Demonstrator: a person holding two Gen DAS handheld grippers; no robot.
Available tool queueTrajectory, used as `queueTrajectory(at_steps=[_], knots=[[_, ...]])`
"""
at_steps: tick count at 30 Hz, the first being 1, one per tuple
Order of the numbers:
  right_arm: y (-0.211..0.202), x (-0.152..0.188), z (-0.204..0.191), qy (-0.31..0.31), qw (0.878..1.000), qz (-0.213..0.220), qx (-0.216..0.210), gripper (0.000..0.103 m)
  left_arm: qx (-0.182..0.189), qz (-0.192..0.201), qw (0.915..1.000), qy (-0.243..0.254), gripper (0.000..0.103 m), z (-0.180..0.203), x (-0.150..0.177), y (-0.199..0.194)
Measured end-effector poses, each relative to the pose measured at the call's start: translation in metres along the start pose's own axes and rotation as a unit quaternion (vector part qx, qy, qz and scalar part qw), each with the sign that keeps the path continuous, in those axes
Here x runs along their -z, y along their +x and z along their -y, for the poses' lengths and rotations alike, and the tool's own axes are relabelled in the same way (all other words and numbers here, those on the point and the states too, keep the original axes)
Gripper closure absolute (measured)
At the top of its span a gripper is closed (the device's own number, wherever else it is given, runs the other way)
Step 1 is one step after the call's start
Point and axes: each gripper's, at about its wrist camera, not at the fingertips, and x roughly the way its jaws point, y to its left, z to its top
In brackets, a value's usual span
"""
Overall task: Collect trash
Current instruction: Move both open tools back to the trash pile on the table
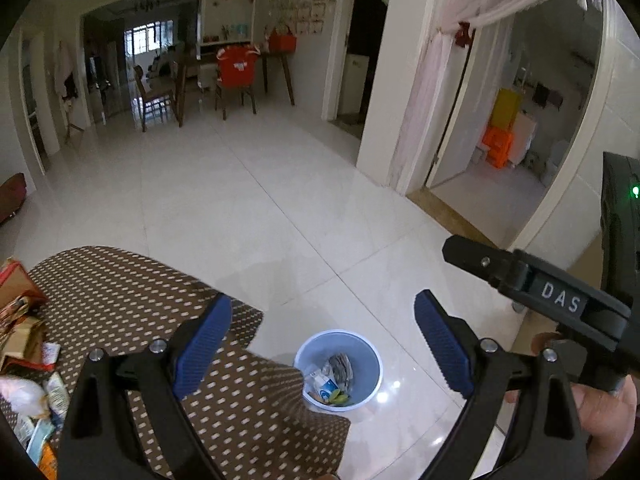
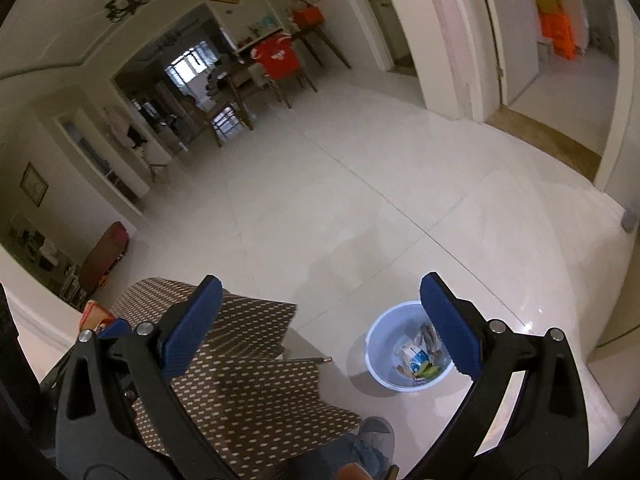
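both claws are hanging above the worktop edge, aimed at the floor. left claw is standing spread wide, nothing between its blue pads. right claw is likewise spread and empty. light blue bin is sitting on the white tile floor just beside the worktop with its dotted brown cloth, and is holding crumpled wrappers. more trash is lying piled on the worktop's left side. a hand is gripping the right claw's handle.
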Motion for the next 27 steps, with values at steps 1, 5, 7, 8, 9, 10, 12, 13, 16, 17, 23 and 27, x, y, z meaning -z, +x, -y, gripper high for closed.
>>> queueTrajectory(at_steps=[1,5,7,8,9,10,12,13,16,17,23,27], knots=[[-0.003,0.001,-0.009,-0.005,1.0,0.002,-0.004,0.006,-0.002,0.005,1.0,0.0,0.012,-0.004,0.002,-0.007],[-0.011,0.008,-0.041,-0.032,0.999,0.006,-0.021,0.006,-0.028,0.029,0.9992,0.003,0.012,-0.023,0.015,-0.043],[-0.014,0.013,-0.061,-0.047,0.998,0.006,-0.034,0.006,-0.041,0.039,0.9984,0.001,0.012,-0.033,0.02,-0.059],[-0.015,0.016,-0.07,-0.055,0.998,0.005,-0.039,0.006,-0.05,0.046,0.9977,-0.001,0.012,-0.039,0.023,-0.069],[-0.016,0.019,-0.077,-0.061,0.997,0.005,-0.043,0.006,-0.057,0.052,0.997,-0.003,0.012,-0.045,0.026,-0.077],[-0.016,0.021,-0.086,-0.07,0.996,0.005,-0.049,0.006,-0.066,0.057,0.9962,-0.007,0.012,-0.051,0.03,-0.085],[-0.016,0.029,-0.106,-0.085,0.995,0.003,-0.06,0.006,-0.083,0.066,0.9942,-0.017,0.012,-0.064,0.04,-0.101],[-0.016,0.032,-0.114,-0.092,0.994,0.001,-0.065,0.006,-0.09,0.07,0.9933,-0.022,0.012,-0.07,0.044,-0.107],[-0.015,0.044,-0.139,-0.112,0.991,-0.006,-0.079,0.006,-0.111,0.076,0.9903,-0.034,0.012,-0.092,0.06,-0.125],[-0.013,0.048,-0.148,-0.12,0.989,-0.01,-0.083,0.006,-0.115,0.077,0.9897,-0.038,0.012,-0.097,0.065,-0.128],[-0.003,0.078,-0.191,-0.16,0.981,-0.033,-0.104,0.006,-0.15,0.077,0.9829,-0.075,0.012,-0.143,0.101,-0.153],[0.003,0.1,-0.215,-0.187,0.975,-0.046,-0.113,0.006,-0.174,0.071,0.9772,-0.099,0.012,-0.17,0.127,-0.166]])
